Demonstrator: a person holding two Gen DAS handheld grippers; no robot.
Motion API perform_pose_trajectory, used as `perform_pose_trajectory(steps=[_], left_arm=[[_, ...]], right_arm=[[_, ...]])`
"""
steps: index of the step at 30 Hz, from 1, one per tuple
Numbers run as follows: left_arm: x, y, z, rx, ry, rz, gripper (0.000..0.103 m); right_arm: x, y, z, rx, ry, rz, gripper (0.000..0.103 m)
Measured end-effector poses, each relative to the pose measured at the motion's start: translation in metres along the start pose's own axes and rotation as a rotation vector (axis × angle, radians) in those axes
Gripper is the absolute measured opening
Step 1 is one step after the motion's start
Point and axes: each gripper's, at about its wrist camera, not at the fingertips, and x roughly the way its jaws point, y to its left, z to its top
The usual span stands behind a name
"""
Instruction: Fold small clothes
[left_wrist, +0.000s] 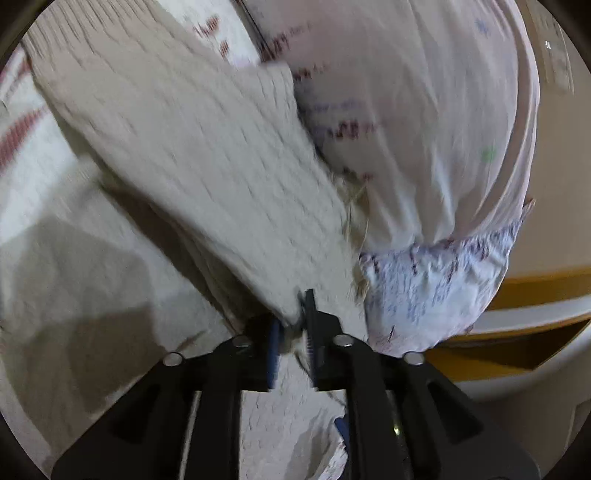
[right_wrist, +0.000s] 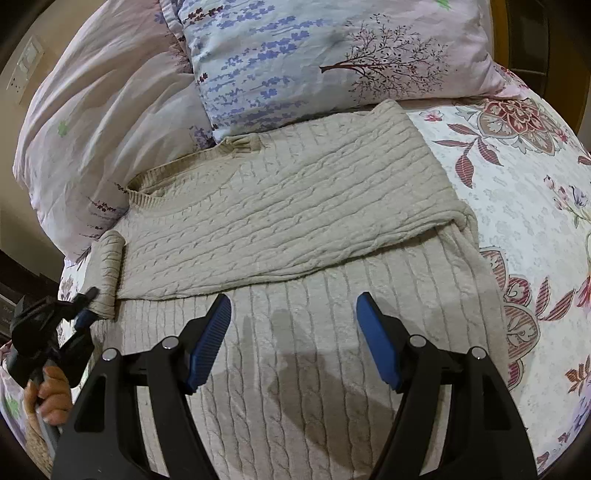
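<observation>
Sweater (right_wrist: 288, 206): a beige cable-knit garment is laid flat on the bed, with one part folded over its middle; a sleeve cuff (right_wrist: 107, 273) is rolled up at the left edge of the bed.
Left tongs (left_wrist: 295, 332): the blue pads are seen close together with a knit edge of the sweater between them; whether the pads press on it cannot be told through the blur.
Right tongs (right_wrist: 293, 332): held released, the jaws spread wide above the lower part of the sweater, nothing between them.
Hand (right_wrist: 50, 395): wrapped around the left handle.
Pillow (right_wrist: 314, 55): placed beyond the sweater, towards the head of the bed.
Bedspread (right_wrist: 517, 192): floral, exposed to the right of the sweater.
</observation>
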Motion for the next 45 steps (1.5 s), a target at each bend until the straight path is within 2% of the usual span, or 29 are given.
perform_pose_trajectory(steps=[2,6,10,14,15,18,22,26,30,33,36,40,41,42,43,44,45], left_arm=[[-0.016,0.010,0.008,-0.048,-0.050,-0.003,0.033],[-0.044,0.028,0.030,-0.143,-0.130,-0.020,0.033],[-0.066,0.042,0.045,-0.192,-0.207,0.000,0.033],[-0.077,0.055,0.058,-0.249,-0.262,-0.012,0.031],[-0.078,0.055,0.060,-0.254,-0.267,-0.025,0.023],[-0.079,0.043,0.065,-0.215,-0.270,-0.058,0.010],[-0.063,0.008,0.059,-0.115,-0.238,-0.115,0.009],[-0.038,-0.036,0.044,0.019,-0.154,-0.179,0.009],[0.001,-0.085,0.012,0.228,-0.031,-0.169,0.009],[0.037,-0.122,-0.021,0.420,0.068,-0.090,0.009],[0.083,-0.150,-0.071,0.662,0.174,0.042,0.009],[0.129,-0.151,-0.130,0.935,0.306,0.202,0.011],[0.140,-0.150,-0.147,1.022,0.338,0.250,0.017],[0.140,-0.144,-0.158,1.083,0.358,0.274,0.032],[0.142,-0.143,-0.167,1.138,0.366,0.294,0.042],[0.142,-0.144,-0.181,1.227,0.359,0.315,0.061],[0.137,-0.143,-0.189,1.283,0.343,0.324,0.072]], right_arm=[[0.000,0.001,0.001,-0.004,-0.001,0.004,0.070],[-0.001,0.007,0.001,-0.019,-0.005,0.010,0.070],[0.001,0.012,0.001,-0.035,0.002,0.017,0.070],[0.003,0.011,0.002,-0.038,0.005,0.019,0.070],[0.002,0.010,0.003,-0.035,0.006,0.019,0.070],[0.000,0.006,0.002,-0.029,0.002,0.018,0.070],[-0.004,0.000,0.003,-0.016,-0.007,0.013,0.070],[-0.008,-0.005,0.004,-0.007,-0.016,0.012,0.070],[-0.014,-0.012,0.005,0.000,-0.028,0.009,0.070],[-0.017,-0.019,0.005,0.013,-0.033,0.003,0.070],[-0.020,-0.027,0.006,0.029,-0.033,-0.006,0.070],[-0.027,-0.041,0.008,0.053,-0.016,-0.032,0.070],[-0.028,-0.042,0.010,0.058,-0.017,-0.035,0.070],[-0.030,-0.045,0.012,0.064,-0.020,-0.038,0.070],[-0.032,-0.049,0.014,0.073,-0.025,-0.043,0.070],[-0.034,-0.051,0.016,0.079,-0.029,-0.045,0.070],[-0.036,-0.053,0.018,0.084,-0.033,-0.047,0.070]])
